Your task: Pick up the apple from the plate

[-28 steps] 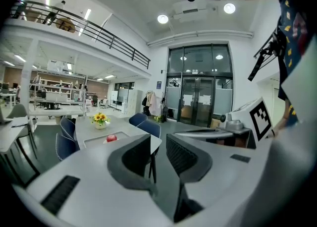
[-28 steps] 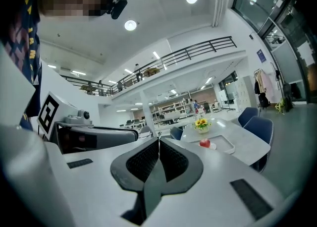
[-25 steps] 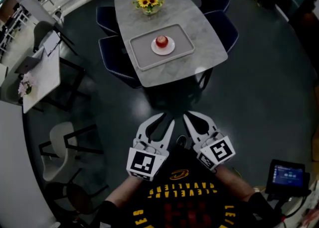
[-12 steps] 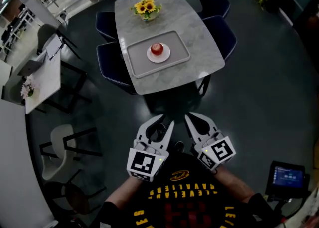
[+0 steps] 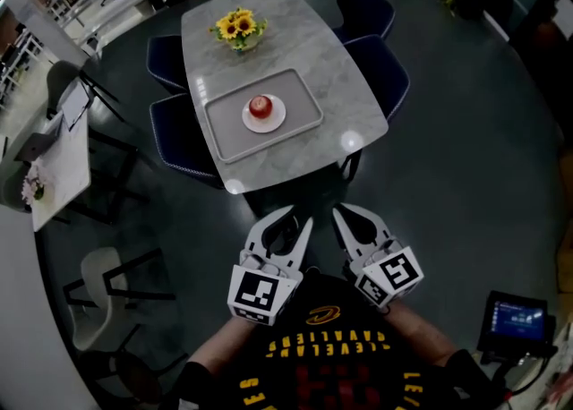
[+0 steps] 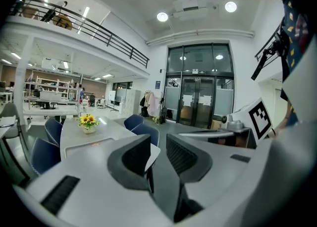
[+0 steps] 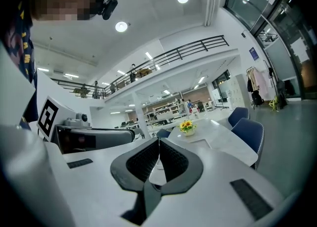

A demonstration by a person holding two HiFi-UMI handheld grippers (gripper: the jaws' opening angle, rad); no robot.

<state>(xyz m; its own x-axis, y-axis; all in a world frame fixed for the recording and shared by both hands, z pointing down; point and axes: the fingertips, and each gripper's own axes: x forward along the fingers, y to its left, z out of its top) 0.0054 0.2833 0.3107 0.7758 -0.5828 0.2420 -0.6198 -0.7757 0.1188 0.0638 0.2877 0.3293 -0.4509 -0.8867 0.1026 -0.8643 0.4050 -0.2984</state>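
The apple is red. Its plate is white, and the tray is grey. The table is pale grey with cloudy marks. The sunflowers are yellow. The chairs are dark blue. The left gripper and right gripper are white, with black and white square marks. The floor is dark.

A big open-plan office hall: railed mezzanine overhead, glass entrance doors, marble desk ringed by blue chairs.
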